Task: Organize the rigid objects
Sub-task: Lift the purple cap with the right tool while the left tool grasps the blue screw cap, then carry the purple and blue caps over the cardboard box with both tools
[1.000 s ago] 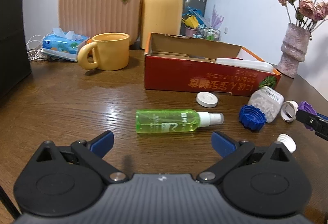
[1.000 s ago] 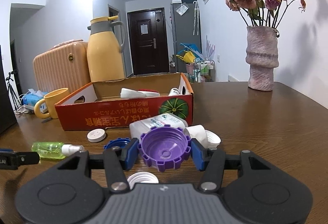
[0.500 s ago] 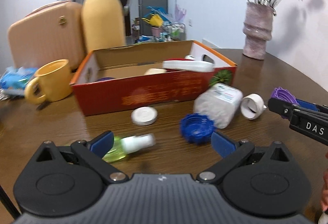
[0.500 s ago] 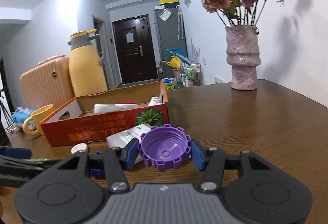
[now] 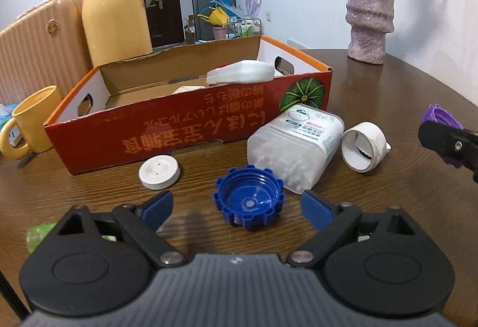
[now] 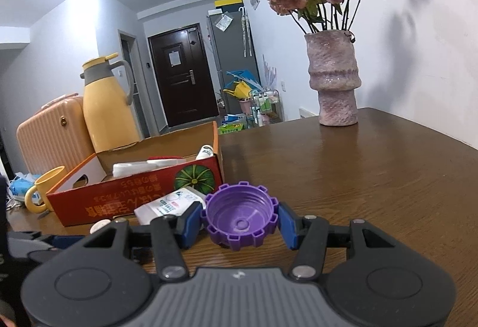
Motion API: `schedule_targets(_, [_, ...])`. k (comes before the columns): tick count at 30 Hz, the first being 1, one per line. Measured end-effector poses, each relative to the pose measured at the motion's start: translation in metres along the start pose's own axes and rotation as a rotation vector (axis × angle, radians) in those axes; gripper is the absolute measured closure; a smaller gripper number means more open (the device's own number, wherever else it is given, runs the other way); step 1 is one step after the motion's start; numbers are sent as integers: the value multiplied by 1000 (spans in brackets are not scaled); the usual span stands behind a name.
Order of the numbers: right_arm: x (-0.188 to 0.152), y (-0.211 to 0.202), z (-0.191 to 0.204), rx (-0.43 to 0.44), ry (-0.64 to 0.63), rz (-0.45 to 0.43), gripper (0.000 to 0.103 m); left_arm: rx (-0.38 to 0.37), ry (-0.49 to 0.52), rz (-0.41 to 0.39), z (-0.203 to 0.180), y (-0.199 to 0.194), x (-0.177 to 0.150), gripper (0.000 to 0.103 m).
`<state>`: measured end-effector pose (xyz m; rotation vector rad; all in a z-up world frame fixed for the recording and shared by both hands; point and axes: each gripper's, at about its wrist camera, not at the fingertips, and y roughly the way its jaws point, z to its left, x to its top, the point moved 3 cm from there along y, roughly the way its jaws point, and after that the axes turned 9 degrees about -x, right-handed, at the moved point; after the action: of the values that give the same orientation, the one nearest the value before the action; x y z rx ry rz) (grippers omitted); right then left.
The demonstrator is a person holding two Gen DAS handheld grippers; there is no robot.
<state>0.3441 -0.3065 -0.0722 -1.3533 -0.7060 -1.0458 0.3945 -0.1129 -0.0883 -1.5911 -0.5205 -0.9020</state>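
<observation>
My left gripper (image 5: 237, 209) is open, its blue pads on either side of a blue ribbed cap (image 5: 248, 201) lying mouth-up on the wooden table. My right gripper (image 6: 240, 222) is shut on a purple ribbed cap (image 6: 240, 219), held above the table; that cap also shows at the right edge of the left wrist view (image 5: 439, 116). A clear tub of white beads (image 5: 294, 147) lies on its side behind the blue cap. A white flat lid (image 5: 159, 171) and a white ring cap (image 5: 363, 146) lie beside it. The red cardboard box (image 5: 185, 129) stands behind them.
The box holds a white container (image 5: 242, 73). A yellow mug (image 5: 30, 125), a yellow thermos (image 5: 115, 7) and a peach suitcase (image 5: 38, 49) stand left and behind. A pink vase (image 6: 334, 82) of dried roses stands far right. A green spray bottle (image 5: 37, 234) peeks out at lower left.
My left gripper has swung right from the green spray bottle to the blue cap, still open. My right gripper has lifted the purple cap higher and moved right.
</observation>
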Motion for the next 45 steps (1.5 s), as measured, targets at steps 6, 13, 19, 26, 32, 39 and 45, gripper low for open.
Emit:
schedule_targets(6, [-2,2,3,9,-10,17,50,-34,-16,14,0,15,5,49])
schedule_targets(13, [-3,3,3,21,-7,20,50,-88,-31,5,5,14,5,50])
schedule_targets(19, [-3,3,2,34,1,12,50,-72,-1,-45,3,-4,6,50])
schedule_targets(26, [-4,1,7,57,-12,-4,50,-41,18,-115,9,-36,0,50])
schedule_targets(32, [-5,-4,13,85,-32,-35,50,-12,-18,-161,23,-61,-6,50])
schedule_targets(39, [-8,-10,27,108,-89,-71,50,19,-64,-202,41,-86,-14,50])
schedule_targets(45, [-10,-17,39,122,-116,-89,50,26,-76,-222,47,-98,-18,50])
